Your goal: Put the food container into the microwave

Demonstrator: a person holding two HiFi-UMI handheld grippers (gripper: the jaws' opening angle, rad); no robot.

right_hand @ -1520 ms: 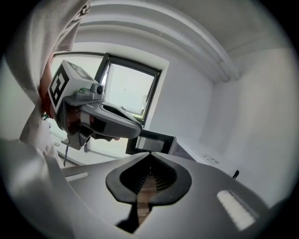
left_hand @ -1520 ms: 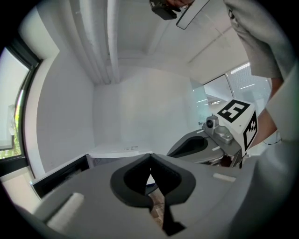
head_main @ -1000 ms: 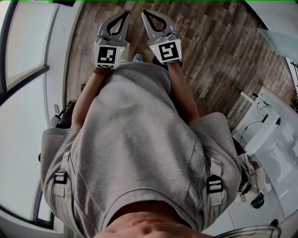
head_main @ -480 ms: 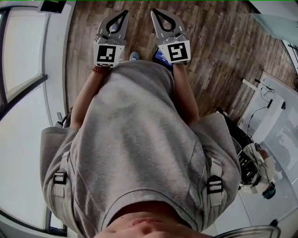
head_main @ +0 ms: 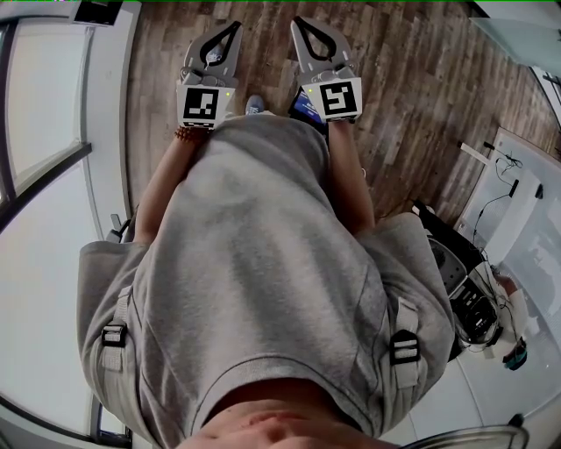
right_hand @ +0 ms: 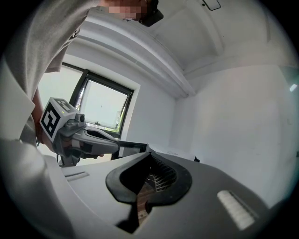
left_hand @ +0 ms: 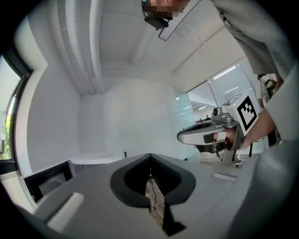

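Left gripper point(head_main: 234, 26): jaws closed tip to tip around a bare teardrop gap, gripping nothing. We see it held low in front of the body, about where it was half a second ago.
Right gripper point(head_main: 297, 20): jaws likewise closed and empty. It has edged outward since a second ago, so the space between the two tools is wider.
Bracelet point(head_main: 188, 134): beads at the left wrist, just below that tool's marker cube, unchanged.
Grey shirt point(head_main: 263, 263): fills the middle of the head view and covers our view of both hands and much of both forearms.
Pale toe point(head_main: 255, 105): pokes out between the two tools, and the rest of that foot is hidden under the shirt.
Blue shoe point(head_main: 303, 105): just beside the right tool, with more of it showing than a second ago.
Wooden floor point(head_main: 412, 88): its planks sit at a slightly different angle from the earlier frames.
White desk point(head_main: 517, 202): carries cables, has drifted toward the right edge, and is cut off by it.
Dark-framed box point(left_hand: 44, 179): low at the left of the left gripper view, under a white ledge. We cannot tell what it is.
Food container: no view shows it to us, so we cannot place it.
Microwave: we cannot pick one out with certainty.
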